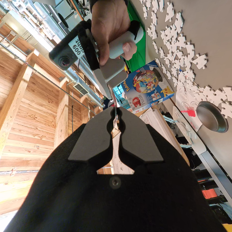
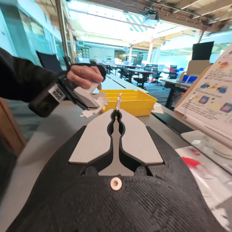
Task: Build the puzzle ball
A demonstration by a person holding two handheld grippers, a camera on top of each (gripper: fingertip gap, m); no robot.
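My left gripper is shut on joined white puzzle pieces, which look thin and edge-on in its own view. In the right wrist view it is held by a hand at the left, above the table. My right gripper is shut on a single white puzzle piece that stands upright at its tips. In the left wrist view it points down at the left gripper's tips, close to them. Many loose white pieces lie on the grey table.
The blue puzzle box stands at the table's far edge. A grey round stand and a red part lie on a printed sheet. A yellow bin sits behind the grippers. An instruction sheet leans at the right. The grippers' ends are close to 5 cm from one another.
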